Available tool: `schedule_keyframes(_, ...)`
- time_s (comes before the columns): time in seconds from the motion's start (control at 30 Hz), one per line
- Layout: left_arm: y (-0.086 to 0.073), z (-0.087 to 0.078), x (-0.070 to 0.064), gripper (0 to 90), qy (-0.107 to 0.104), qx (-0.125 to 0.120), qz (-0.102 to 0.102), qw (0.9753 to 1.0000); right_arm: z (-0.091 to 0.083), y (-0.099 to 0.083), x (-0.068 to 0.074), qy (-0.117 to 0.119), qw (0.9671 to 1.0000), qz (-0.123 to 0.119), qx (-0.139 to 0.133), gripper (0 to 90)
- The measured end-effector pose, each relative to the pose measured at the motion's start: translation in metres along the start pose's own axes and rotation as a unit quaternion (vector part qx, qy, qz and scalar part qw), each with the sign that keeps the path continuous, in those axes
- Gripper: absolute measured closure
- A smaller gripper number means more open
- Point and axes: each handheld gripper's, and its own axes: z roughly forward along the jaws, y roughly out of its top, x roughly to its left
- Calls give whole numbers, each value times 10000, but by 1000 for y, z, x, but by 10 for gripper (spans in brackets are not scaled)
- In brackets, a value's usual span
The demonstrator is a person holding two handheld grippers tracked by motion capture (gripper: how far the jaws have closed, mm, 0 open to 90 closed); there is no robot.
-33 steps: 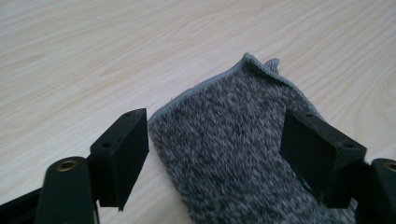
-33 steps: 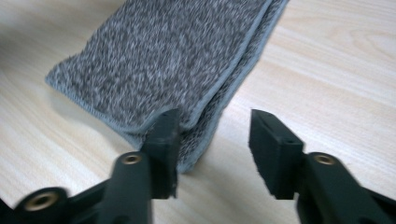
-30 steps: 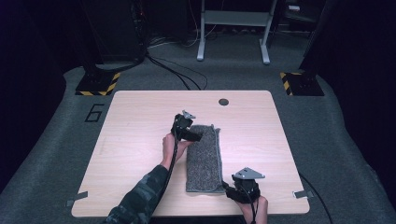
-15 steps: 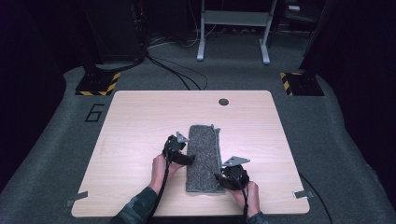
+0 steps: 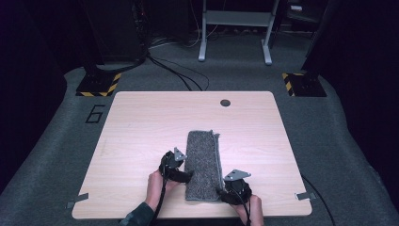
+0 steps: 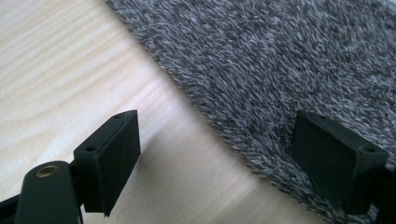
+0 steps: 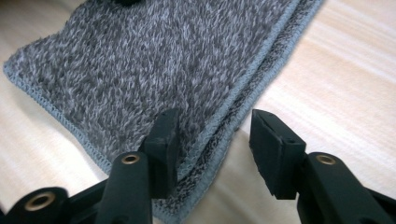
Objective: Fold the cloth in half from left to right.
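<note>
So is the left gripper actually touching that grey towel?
Touching. In the left gripper view, one of the left gripper's fingers presses into the towel's pile near its edge, while the other sits over the bare table.

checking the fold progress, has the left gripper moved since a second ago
Yes. The left gripper has come back toward the person, from the far end of the folded grey towel to its left edge near the near end, farther from the table's round hole.
</note>
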Motion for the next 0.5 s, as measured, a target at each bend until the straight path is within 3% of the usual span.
schedule_keyframes(0.17,4,-6,11,148,-142,-146,-201,9996,-2,6,-7,116,9998,153,-110,407)
schedule_keyframes(0.37,23,-7,37,147,-100,-248,-448,9986,4,33,-33,211,9986,383,-312,313)
schedule_keyframes(0.5,35,-4,50,147,-71,-341,-593,9976,15,59,-55,88,9983,437,-378,296)
